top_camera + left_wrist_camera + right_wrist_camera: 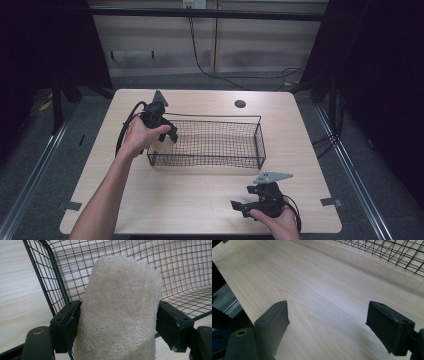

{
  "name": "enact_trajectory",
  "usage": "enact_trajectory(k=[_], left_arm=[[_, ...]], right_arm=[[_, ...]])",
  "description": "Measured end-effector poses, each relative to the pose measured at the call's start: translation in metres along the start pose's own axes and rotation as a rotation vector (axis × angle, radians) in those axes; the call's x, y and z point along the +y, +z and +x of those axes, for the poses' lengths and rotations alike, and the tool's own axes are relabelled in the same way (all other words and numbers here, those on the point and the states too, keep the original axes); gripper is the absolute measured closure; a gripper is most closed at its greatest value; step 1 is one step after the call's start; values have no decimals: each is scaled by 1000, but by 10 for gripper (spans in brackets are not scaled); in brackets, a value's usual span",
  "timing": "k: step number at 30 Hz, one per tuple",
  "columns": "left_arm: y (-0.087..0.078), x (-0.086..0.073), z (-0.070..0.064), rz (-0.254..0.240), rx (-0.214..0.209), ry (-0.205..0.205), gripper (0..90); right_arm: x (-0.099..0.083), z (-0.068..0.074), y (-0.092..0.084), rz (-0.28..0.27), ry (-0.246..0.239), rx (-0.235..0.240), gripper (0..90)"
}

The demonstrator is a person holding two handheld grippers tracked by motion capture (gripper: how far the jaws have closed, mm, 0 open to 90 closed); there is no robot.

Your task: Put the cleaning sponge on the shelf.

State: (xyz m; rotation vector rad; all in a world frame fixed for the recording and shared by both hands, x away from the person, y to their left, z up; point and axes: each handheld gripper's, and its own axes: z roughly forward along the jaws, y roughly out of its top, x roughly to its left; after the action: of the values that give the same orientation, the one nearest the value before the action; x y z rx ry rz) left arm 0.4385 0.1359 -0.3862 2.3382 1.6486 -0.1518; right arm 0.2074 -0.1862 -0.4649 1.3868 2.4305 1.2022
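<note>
A cream loofah sponge (pixel 120 310) stands upright between the jaws of my left gripper (pixel 117 325), whose pads press on both its sides. In the high view my left gripper (pixel 169 136) hovers at the left end of the black wire basket (pixel 260 145), with the pale sponge (pixel 160 146) just inside that end. The basket's mesh (pixel 180 270) lies right behind the sponge. My right gripper (pixel 240 207) rests low near the table's front right, its jaws wide apart. Between those jaws (pixel 329 317) there is only bare wood.
The light wooden table (pixel 200 195) has a dark round cable hole (pixel 240 104) near its far edge. A corner of the basket (pixel 392 252) lies ahead of the right gripper. Dark floor and rails surround the table.
</note>
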Motion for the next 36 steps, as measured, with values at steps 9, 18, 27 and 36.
enact_trajectory(k=[9, 18, 27, 36], left_arm=[[6, 3, -1, -3, 13, -22, 249], [21, 5, -4, 10, 52, -84, 249], [27, 4, -9, 6, 83, -117, 249], [37, 3, -5, 25, 105, -169, 249]], right_arm=[[0, 0, 0, 0, 3, 1, 175], [0, 0, 0, 0, 2, 4, 176], [0, 1, 0, 3, -5, 9, 185], [0, 1, 0, 2, -10, 13, 187]])
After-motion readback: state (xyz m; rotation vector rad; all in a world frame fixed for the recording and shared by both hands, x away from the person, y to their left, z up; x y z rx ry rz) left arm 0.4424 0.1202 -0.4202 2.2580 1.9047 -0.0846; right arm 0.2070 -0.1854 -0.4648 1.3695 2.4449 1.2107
